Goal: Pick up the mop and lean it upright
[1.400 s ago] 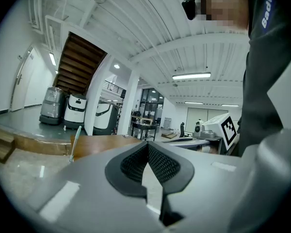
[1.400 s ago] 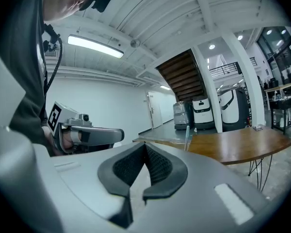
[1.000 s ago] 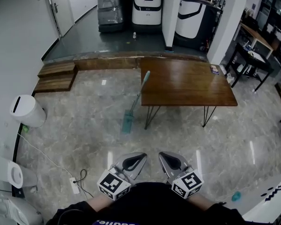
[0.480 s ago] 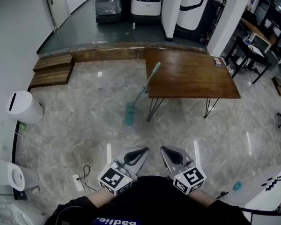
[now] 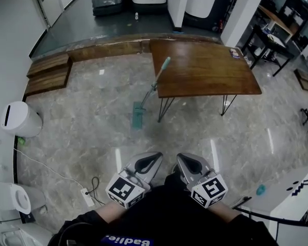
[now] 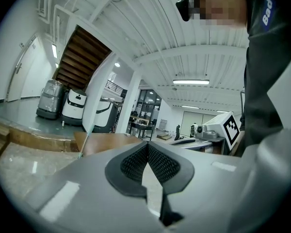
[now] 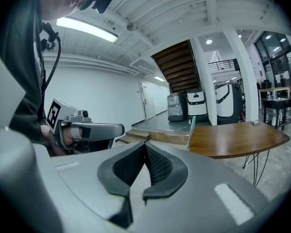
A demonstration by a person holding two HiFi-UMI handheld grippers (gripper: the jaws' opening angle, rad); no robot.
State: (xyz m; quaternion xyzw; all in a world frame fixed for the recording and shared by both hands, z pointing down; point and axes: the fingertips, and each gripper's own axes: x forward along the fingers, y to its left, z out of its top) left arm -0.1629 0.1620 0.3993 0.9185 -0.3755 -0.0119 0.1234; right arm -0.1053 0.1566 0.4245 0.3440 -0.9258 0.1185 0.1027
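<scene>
The mop (image 5: 153,85) is seen propped by its handle against the wooden table (image 5: 210,73), head on the marble floor (image 5: 82,132), well apart from the left gripper (image 5: 154,158) and right gripper (image 5: 181,158), both closed tight on nothing, with a white bin (image 5: 18,119) off to the left.

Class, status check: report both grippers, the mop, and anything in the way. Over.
Left gripper and right gripper shut, empty, near body. Mop ahead, handle leaning on wooden table, head on floor. Nothing between on floor.
</scene>
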